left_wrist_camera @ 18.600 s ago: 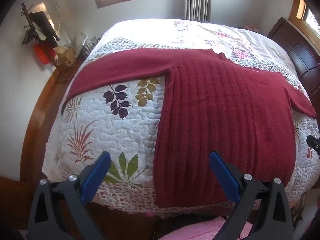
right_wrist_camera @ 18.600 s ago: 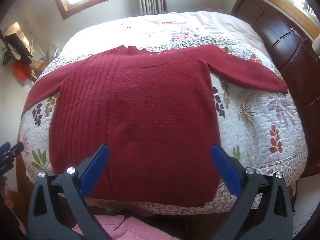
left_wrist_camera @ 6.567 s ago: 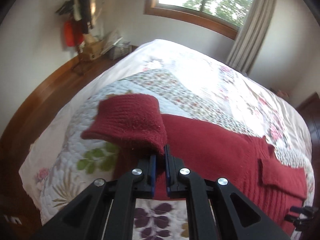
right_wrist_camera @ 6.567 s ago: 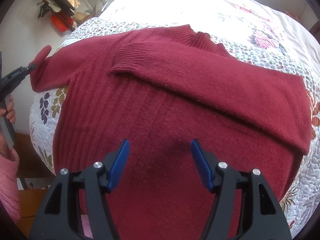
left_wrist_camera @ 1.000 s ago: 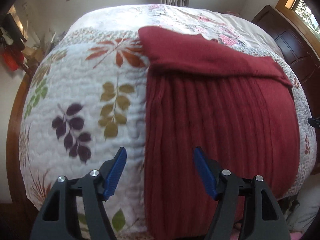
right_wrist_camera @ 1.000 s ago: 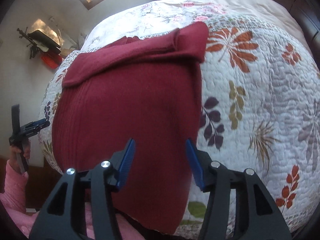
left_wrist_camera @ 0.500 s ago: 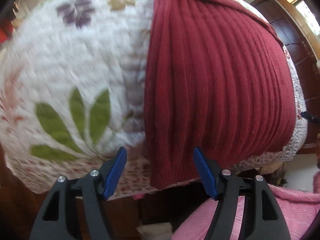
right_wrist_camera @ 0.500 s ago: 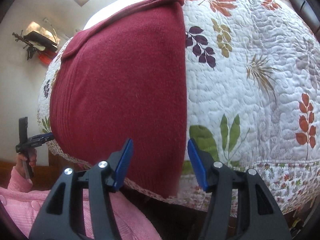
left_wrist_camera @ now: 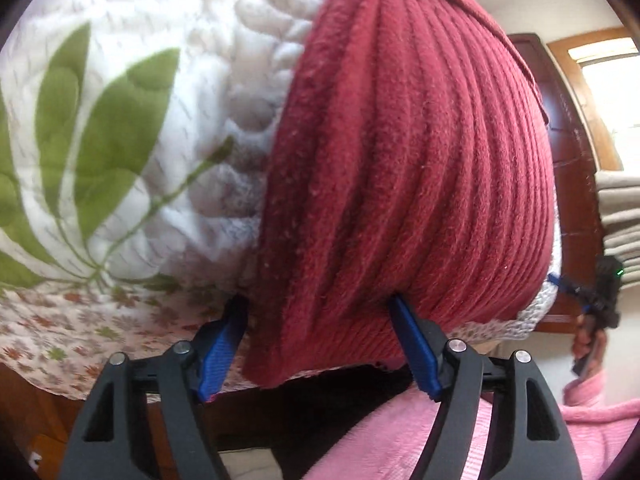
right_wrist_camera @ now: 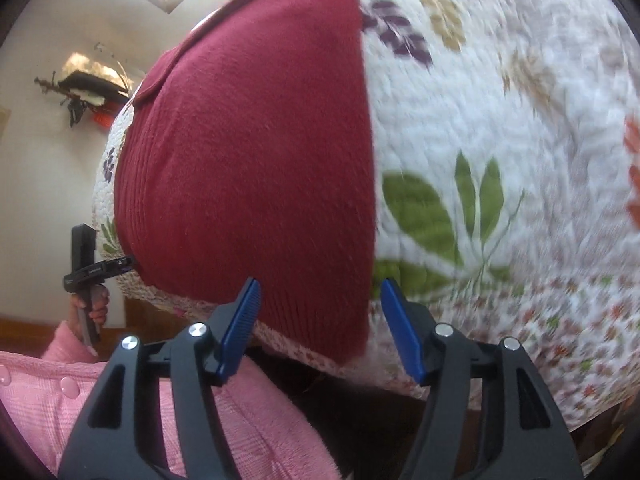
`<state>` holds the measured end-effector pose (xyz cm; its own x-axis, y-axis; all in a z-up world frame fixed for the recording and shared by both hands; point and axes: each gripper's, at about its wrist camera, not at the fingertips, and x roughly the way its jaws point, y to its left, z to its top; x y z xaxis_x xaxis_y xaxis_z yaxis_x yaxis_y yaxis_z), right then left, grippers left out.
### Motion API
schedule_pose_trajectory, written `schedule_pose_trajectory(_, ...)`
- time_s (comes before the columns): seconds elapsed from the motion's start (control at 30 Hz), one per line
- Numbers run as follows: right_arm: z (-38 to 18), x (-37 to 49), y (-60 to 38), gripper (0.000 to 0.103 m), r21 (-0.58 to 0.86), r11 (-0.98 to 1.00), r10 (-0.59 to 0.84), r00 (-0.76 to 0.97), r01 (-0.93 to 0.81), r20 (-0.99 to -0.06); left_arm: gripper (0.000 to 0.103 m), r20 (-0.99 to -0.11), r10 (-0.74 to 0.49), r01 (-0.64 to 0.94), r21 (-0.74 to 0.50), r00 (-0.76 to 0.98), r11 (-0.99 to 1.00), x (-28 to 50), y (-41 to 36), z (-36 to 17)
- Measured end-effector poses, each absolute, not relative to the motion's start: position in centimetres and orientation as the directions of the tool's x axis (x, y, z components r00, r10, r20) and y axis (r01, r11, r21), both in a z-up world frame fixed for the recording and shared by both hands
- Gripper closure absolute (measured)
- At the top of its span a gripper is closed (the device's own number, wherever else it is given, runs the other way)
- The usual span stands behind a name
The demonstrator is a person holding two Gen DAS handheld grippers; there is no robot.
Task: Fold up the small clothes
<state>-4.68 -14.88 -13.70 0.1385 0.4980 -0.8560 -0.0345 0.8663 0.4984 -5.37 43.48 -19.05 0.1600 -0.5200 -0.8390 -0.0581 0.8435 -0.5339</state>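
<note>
A dark red knit sweater [left_wrist_camera: 408, 168] lies on the bed with both sleeves folded across its chest; its hem hangs over the bed's near edge. My left gripper [left_wrist_camera: 320, 320] is open, its blue fingers [left_wrist_camera: 412, 340] on either side of the hem's left corner, the cloth between them. The same sweater [right_wrist_camera: 256, 140] fills the right wrist view. My right gripper [right_wrist_camera: 318, 312] is open around the hem's right corner, cloth between its blue fingers [right_wrist_camera: 240, 324]. Each gripper shows small in the other's view: the left gripper [right_wrist_camera: 120, 266] and the right gripper [left_wrist_camera: 560, 284].
A white quilt with leaf prints [right_wrist_camera: 500, 140] covers the bed [left_wrist_camera: 100, 120]. A dark wooden headboard [left_wrist_camera: 560, 120] stands at the right. The person's pink sleeve [right_wrist_camera: 60, 392] and pink clothing [left_wrist_camera: 460, 440] lie below the grippers. A lamp and clutter [right_wrist_camera: 88, 92] sit by the far left wall.
Both grippers have dropped low and moved in on the sweater's hanging hem, one at each bottom corner. The cloth now sits between the open fingers of each.
</note>
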Motion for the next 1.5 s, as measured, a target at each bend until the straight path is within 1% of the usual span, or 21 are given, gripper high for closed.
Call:
schedule_pose_trajectory(0.03,-14.4,-5.0,-15.3,0.04,0.509,0.861,0.506,0.127,-0.013,-0.853,0.044,-0.832,-0.532,-0.063,-0.546,0.155,0.835,-5.4,43.6,-19.2)
schedule_pose_trajectory(0.07,-15.0,-5.3,-15.5,0.039,0.523,0.852,0.519,0.115,0.005,-0.847,0.054,-0.823,-0.549,-0.066,-0.562,0.147,0.825,-5.6,44.1,-19.6)
schedule_pose_trajectory(0.1,-15.7,-5.7,-15.6,0.039,0.54,0.842,0.535,0.104,0.023,-0.838,0.059,-0.809,-0.572,-0.07,-0.584,0.139,0.809,-5.6,44.1,-19.7)
schedule_pose_trajectory(0.13,-16.4,-6.0,-15.7,0.039,0.555,0.831,0.55,0.095,0.041,-0.83,0.059,-0.801,-0.584,-0.073,-0.596,0.136,0.8,-5.6,44.1,-19.8)
schedule_pose_trajectory(0.2,-17.4,-6.4,-15.7,0.039,0.581,0.811,0.576,0.082,0.063,-0.813,0.059,-0.81,-0.571,-0.057,-0.582,0.132,0.811,-5.6,43.8,-19.9)
schedule_pose_trajectory(0.37,-18.9,-6.8,-14.7,0.039,0.631,0.772,0.629,0.06,0.075,-0.775,0.054,-0.818,-0.565,-0.063,-0.573,0.106,0.817,-4.9,42.7,-20.3)
schedule_pose_trajectory(0.43,-19.3,-6.8,-14.3,0.042,0.646,0.759,0.644,0.053,0.079,-0.763,0.053,-0.823,-0.559,-0.059,-0.565,0.1,0.823,-4.6,42.5,-20.2)
schedule_pose_trajectory(0.47,-19.6,-6.8,-14.2,0.046,0.654,0.752,0.652,0.051,0.087,-0.756,0.054,-0.826,-0.555,-0.056,-0.562,0.098,0.825,-4.5,42.2,-20.4)
schedule_pose_trajectory(0.5,-19.6,-6.8,-14.1,0.054,0.666,0.739,0.665,0.049,0.095,-0.745,0.054,-0.827,-0.553,-0.054,-0.559,0.098,0.827,-4.5,42.1,-20.3)
schedule_pose_trajectory(0.53,-19.9,-6.9,-13.9,0.059,0.678,0.728,0.678,0.045,0.1,-0.734,0.055,-0.831,-0.548,-0.054,-0.554,0.097,0.831,-4.5,42.2,-20.3)
schedule_pose_trajectory(0.6,-20.1,-7.1,-13.8,0.083,0.703,0.703,0.703,0.044,0.105,-0.71,0.067,-0.839,-0.536,-0.049,-0.542,0.096,0.839,-4.3,41.1,-20.3)
schedule_pose_trajectory(0.63,-20.0,-7.2,-13.9,0.087,0.727,0.677,0.727,0.048,0.111,-0.685,0.071,-0.842,-0.531,-0.043,-0.536,0.097,0.843,-4.4,40.9,-20.2)
schedule_pose_trajectory(0.67,-19.8,-7.2,-13.7,0.09,0.735,0.669,0.735,0.053,0.107,-0.676,0.079,-0.844,-0.527,-0.036,-0.532,0.097,0.846,-4.4,39.7,-19.8)
schedule_pose_trajectory(0.7,-19.6,-7.3,-13.8,0.093,0.738,0.669,0.736,0.054,0.094,-0.674,0.083,-0.845,-0.526,-0.027,-0.53,0.099,0.847,-4.5,39.6,-19.5)
schedule_pose_trajectory(0.73,-19.1,-7.4,-13.8,0.094,0.74,0.668,0.738,0.057,0.072,-0.672,0.09,-0.842,-0.529,-0.016,-0.533,0.101,0.846,-4.6,39.4,-19.0)
schedule_pose_trajectory(0.77,-18.7,-7.5,-13.7,0.096,0.746,0.664,0.744,0.06,0.054,-0.666,0.091,-0.841,-0.531,-0.009,-0.535,0.104,0.845,-4.7,39.0,-18.6)
schedule_pose_trajectory(0.87,-17.2,-7.6,-14.1,0.097,0.772,0.636,0.768,0.086,0.016,-0.635,0.092,-0.836,-0.536,0.01,-0.539,0.116,0.842,-5.0,38.5,-17.5)
schedule_pose_trajectory(1.03,-14.1,-7.6,-14.7,0.097,0.823,0.566,0.818,0.162,-0.054,-0.552,0.093,-0.794,-0.586,-0.004,-0.595,0.162,0.804,-5.8,39.2,-15.3)
schedule_pose_trajectory(1.13,-12.2,-7.1,-14.9,0.097,0.835,0.543,0.831,0.202,-0.092,-0.518,0.094,-0.764,-0.611,0.027,-0.62,0.208,0.784,-5.8,39.3,-13.0)
schedule_pose_trajectory(1.33,-8.4,-5.1,-14.7,0.098,0.833,0.528,0.837,0.266,-0.167,-0.478,0.094,-0.676,-0.656,0.108,-0.664,0.336,0.74,-4.4,39.3,-7.3)
schedule_pose_trajectory(1.5,-6.2,-2.0,-15.0,0.098,0.815,0.548,0.819,0.318,-0.187,-0.478,0.094,-0.626,-0.666,0.126,-0.683,0.405,0.719,-1.3,39.9,-5.4)
